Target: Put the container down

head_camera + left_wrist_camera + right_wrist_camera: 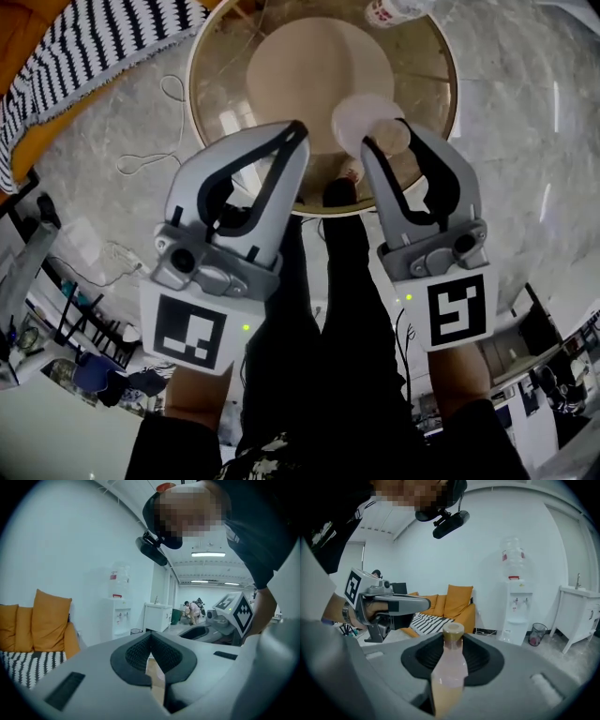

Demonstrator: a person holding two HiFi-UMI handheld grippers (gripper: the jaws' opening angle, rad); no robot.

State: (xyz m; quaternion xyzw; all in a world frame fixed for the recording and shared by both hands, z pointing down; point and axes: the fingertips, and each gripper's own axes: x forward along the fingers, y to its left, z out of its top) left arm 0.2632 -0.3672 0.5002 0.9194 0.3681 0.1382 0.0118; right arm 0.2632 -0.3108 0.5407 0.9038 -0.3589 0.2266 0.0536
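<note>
The right gripper (388,141) is grasping the container, a bottle (449,670) of pinkish liquid with a tan cap, and its pads are pressing on the bottle's sides. The right gripper view is cutting off the bottle's base at the lower edge. The head view is showing only the bottle's blurred pale top, over the near rim of the round counter (217,94). Neither view is showing whether the base is touching the counter.

The left gripper (296,131) is clenching on nothing, its pads meeting at the tips. The slit below them is showing only a tan sliver in its own view.

Only the gripper views are showing the water dispenser (516,613) and the orange sofa cushions (49,620). The head view is catching just the striped throw (84,47) in its corner.
</note>
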